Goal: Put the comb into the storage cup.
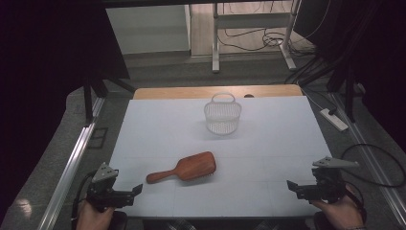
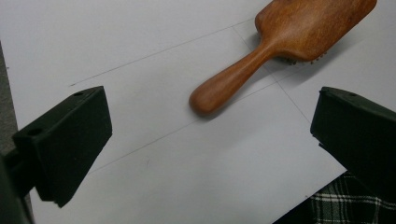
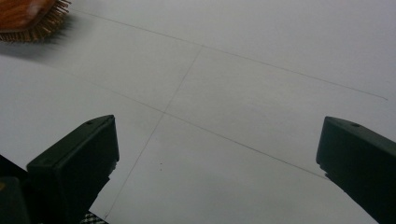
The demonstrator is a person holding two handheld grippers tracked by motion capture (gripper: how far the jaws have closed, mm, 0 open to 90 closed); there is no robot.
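Centrally on the white desk lies a wooden hairbrush, bristles down, its handle pointing toward the left hand-held gripper. That gripper rests at the near left edge with its jaws spread wide and nothing between them; in the left gripper view the brush handle sits just beyond them. The right hand-held gripper waits at the near right edge, jaws likewise spread and empty, well apart from the brush. A white basket stands upright farther back, apparently empty.
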